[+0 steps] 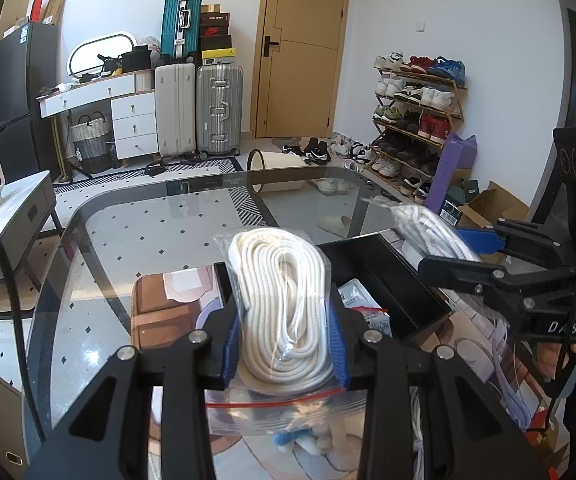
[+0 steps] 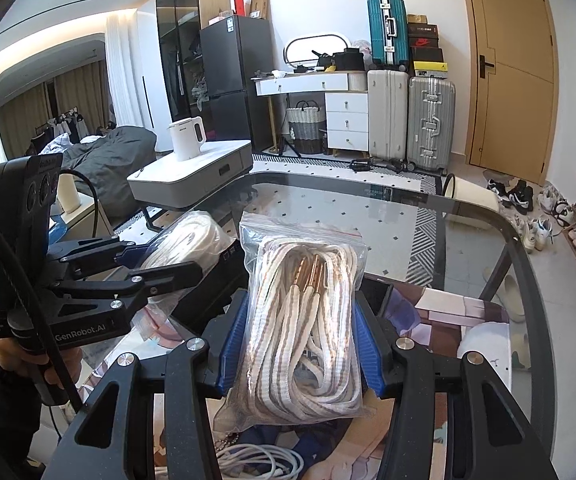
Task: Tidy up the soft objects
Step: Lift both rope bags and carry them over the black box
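My left gripper [image 1: 283, 344] is shut on a clear zip bag of coiled white rope [image 1: 283, 300], held above the table just left of a black tray [image 1: 388, 276]. It also shows in the right wrist view [image 2: 191, 240]. My right gripper [image 2: 296, 340] is shut on a zip bag of white laces with tan stripes and gold tips [image 2: 304, 320], held above the table. In the left wrist view this bag [image 1: 428, 228] hangs over the tray's far right side.
The black tray holds a small white packet [image 1: 362, 300]. A printed mat [image 1: 159, 308] lies on the glass table [image 1: 147, 224]. White cables [image 2: 259, 460] and a small blue and white soft item [image 1: 300, 440] lie below the grippers.
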### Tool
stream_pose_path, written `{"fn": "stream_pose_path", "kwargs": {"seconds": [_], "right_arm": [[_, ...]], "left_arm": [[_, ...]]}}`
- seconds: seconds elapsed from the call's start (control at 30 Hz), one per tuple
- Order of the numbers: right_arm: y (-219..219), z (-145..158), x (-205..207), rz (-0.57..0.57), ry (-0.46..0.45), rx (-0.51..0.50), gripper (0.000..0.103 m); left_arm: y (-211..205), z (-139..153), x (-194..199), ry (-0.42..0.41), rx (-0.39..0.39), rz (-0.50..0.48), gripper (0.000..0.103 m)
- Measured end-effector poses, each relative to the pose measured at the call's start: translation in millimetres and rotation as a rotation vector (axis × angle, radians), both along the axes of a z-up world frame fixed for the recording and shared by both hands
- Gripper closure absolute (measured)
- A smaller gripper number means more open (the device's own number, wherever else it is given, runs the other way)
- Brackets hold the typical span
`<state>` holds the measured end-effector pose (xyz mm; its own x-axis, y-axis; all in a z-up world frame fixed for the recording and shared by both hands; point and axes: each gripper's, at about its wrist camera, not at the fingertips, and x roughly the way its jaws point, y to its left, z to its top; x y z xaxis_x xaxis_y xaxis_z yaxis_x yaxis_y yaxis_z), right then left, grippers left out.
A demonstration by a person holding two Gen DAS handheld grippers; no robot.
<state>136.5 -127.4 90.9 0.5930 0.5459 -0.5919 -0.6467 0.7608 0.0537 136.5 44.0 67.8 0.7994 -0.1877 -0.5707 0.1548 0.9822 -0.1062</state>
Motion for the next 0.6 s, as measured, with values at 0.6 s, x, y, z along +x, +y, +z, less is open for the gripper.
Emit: {"fn": "stream_pose_path", "kwargs": {"seconds": [0.6], "right_arm": [[24.7, -19.3, 36.7, 0.050, 0.058, -0.072, 0.053]], "left_arm": [[-5.5, -17.2, 28.4, 0.026, 0.023, -0.007, 0.068]]}}
